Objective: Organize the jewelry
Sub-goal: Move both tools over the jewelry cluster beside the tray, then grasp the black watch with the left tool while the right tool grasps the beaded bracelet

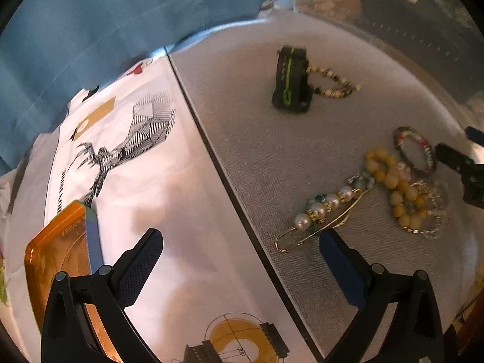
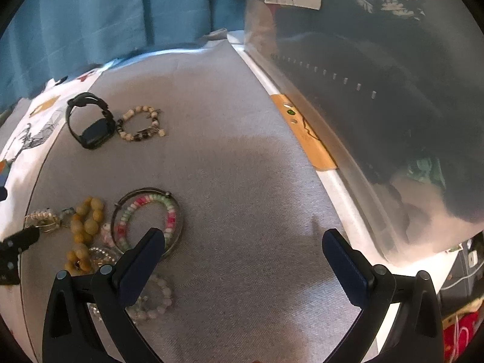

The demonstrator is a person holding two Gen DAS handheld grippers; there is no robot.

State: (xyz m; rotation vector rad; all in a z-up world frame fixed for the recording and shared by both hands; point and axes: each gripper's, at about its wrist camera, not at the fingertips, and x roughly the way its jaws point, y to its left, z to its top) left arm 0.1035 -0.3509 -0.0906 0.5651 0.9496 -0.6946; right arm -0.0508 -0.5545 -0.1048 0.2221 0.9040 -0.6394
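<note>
Jewelry lies on a grey woven mat. A black watch with a green stripe stands beside a cream-and-black bead bracelet. Nearer me lie a gold pin with pearls, a yellow bead bracelet and a pink-green bangle. My left gripper hangs open above the mat's edge, holding nothing. In the right wrist view the watch, the bead bracelet, the yellow beads and the bangle show. My right gripper is open and empty, its left finger over the bangle.
An orange tin box sits on a white printed cloth left of the mat. A pale bead bracelet lies under my right gripper. A translucent storage bin borders the mat on the right. A blue curtain hangs behind.
</note>
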